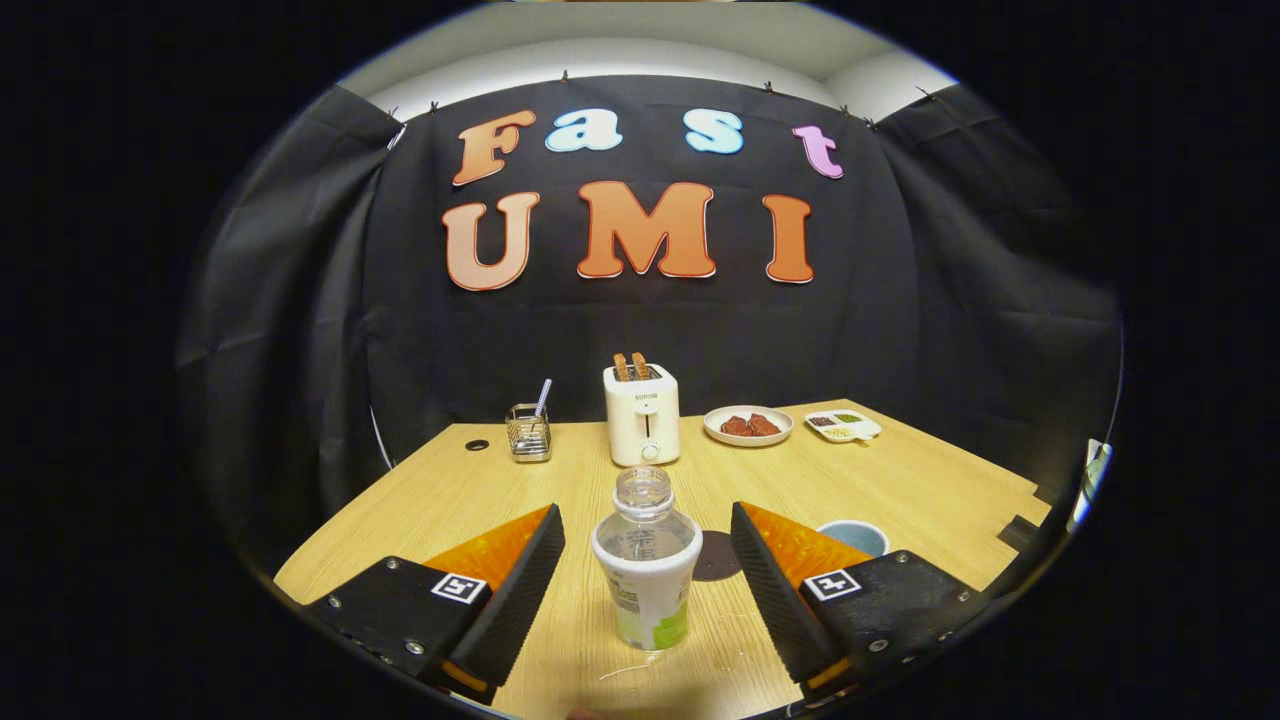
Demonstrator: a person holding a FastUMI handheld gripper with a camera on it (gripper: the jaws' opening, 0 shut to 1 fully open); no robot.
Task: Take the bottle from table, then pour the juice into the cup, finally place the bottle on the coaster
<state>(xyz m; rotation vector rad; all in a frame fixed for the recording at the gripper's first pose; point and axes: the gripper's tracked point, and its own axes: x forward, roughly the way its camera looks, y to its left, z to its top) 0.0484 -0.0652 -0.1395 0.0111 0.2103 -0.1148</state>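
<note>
Tongs [648, 560] are seen spread wide, released, nothing gripped. The bottle [646, 560] is stood upright on the wooden surface [900, 470] right between the two fingers [525, 590], roughly centred, with a clear gap left on each side; neither finger is touching it. Cap is off, neck open; the upper part is clear, the lower part is wrapped in a white and green label. A few thin pale marks are seen on the surface by the bottle's base. A dark round coaster [716, 556] is lying flat just behind the bottle, toward the right finger, partly hidden by both. The cup [853, 537] is set just beyond the right finger, only its rim and blue-grey inside visible. Further back a white toaster [642, 414] with two slices sticking up is placed in line with the bottle. Left of it, a wire holder [528, 432] with a utensil; right of it, a plate [748, 425] with brown food, then a small divided dish [843, 425]. A small dark round spot [477, 445] is seen near the far left edge.
</note>
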